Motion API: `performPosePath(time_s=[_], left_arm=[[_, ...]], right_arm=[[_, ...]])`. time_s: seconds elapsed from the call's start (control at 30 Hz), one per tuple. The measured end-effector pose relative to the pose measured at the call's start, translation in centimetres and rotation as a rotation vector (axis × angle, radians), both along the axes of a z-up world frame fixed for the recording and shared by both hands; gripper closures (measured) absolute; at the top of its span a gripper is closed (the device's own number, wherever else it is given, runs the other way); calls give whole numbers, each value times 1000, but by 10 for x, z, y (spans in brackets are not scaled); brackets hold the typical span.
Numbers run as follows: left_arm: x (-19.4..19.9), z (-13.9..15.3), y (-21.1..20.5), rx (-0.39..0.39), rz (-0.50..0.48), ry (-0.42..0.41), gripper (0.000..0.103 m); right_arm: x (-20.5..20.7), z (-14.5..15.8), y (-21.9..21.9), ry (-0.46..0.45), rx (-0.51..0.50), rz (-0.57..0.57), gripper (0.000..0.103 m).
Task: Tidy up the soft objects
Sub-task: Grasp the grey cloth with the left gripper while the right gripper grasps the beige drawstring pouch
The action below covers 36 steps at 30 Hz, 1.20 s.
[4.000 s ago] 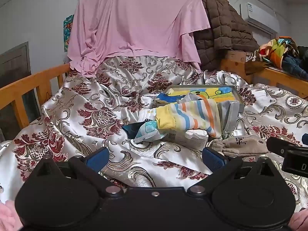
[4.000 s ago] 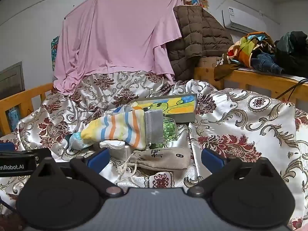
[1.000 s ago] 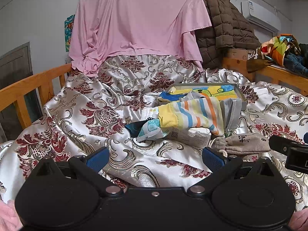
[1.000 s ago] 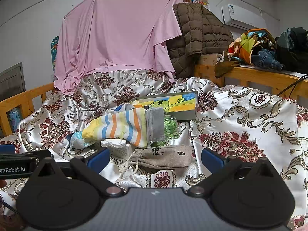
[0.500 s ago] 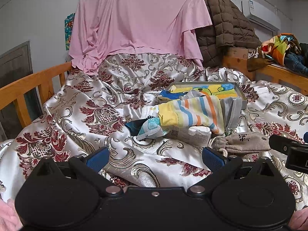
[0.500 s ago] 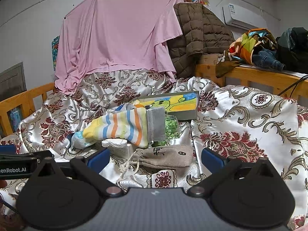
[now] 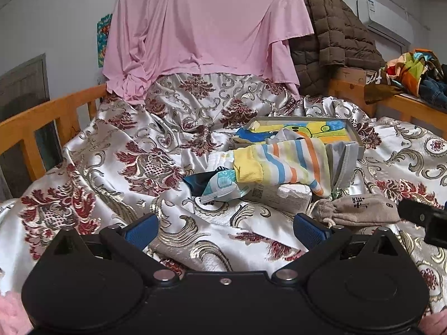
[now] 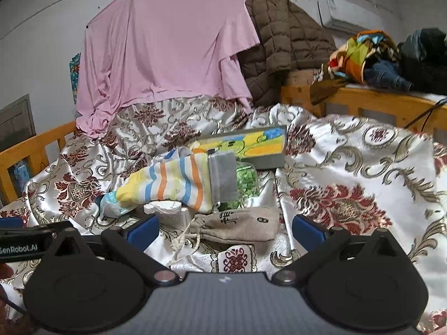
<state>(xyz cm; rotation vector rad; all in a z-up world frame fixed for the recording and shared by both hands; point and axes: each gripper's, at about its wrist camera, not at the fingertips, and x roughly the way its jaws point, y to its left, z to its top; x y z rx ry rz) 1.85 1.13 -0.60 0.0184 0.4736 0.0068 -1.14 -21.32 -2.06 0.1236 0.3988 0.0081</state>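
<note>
A striped sock (image 7: 282,164) (image 8: 170,185) with a yellow cuff lies across a heap on the floral bedspread, in front of a flat box with a colourful drawing (image 7: 304,134) (image 8: 245,146). A grey felt piece (image 8: 223,177), a bag of green bits (image 8: 247,180), a white packet (image 7: 279,195) and a light blue wrapper (image 7: 220,185) lie around the sock. A beige drawstring pouch (image 7: 360,210) (image 8: 240,227) rests nearest. My left gripper (image 7: 225,230) is open, short of the heap. My right gripper (image 8: 225,230) is open with the pouch between its fingers, untouched.
The satin bedspread (image 7: 125,167) covers a bed with wooden rails (image 7: 36,128) (image 8: 360,103). A pink cloth (image 7: 206,28) and a brown quilted jacket (image 7: 332,39) hang at the back. Piled clothes (image 8: 371,58) sit on the right rail. The right gripper's tip (image 7: 421,217) shows at right.
The right gripper has moved forward and a little down, so the pouch now sits between its open fingers. The left gripper has barely shifted. Nothing was grasped.
</note>
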Motion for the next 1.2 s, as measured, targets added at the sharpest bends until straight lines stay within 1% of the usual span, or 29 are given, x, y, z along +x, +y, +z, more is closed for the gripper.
performPosePath(time_s=[0.07, 0.13, 0.23, 0.33, 0.4, 0.57, 0.7, 0.83, 1.07, 1.13, 1.2], left_arm=[[9, 1, 0, -4, -10, -2, 1], [18, 3, 0, -7, -32, -5, 1], [37, 7, -2, -3, -93, -8, 1], [61, 13, -12, 30, -155, -7, 1], [77, 16, -20, 41, -201, -3, 1], [110, 18, -45, 128, -334, -6, 1], [131, 18, -69, 188, -464, -18, 1], [151, 17, -94, 251, -597, -31, 1], [187, 10, -126, 286, -745, -30, 1], [196, 8, -133, 285, -779, -30, 1], [205, 4, -140, 295, -842, -10, 1]], right_arm=[[7, 0, -2, 18, -17, 20, 0], [17, -1, -3, 31, -54, 49, 0], [31, 0, -6, 55, -102, 89, 0], [49, 1, -12, 68, -158, 114, 0], [60, 0, -18, 77, -177, 125, 0], [87, -9, -23, 115, -219, 184, 0], [103, -15, -23, 139, -258, 240, 0], [123, -23, -30, 169, -265, 301, 0], [148, -36, -46, 199, -259, 353, 0], [152, -40, -51, 207, -239, 356, 0], [156, -45, -54, 218, -221, 365, 1]])
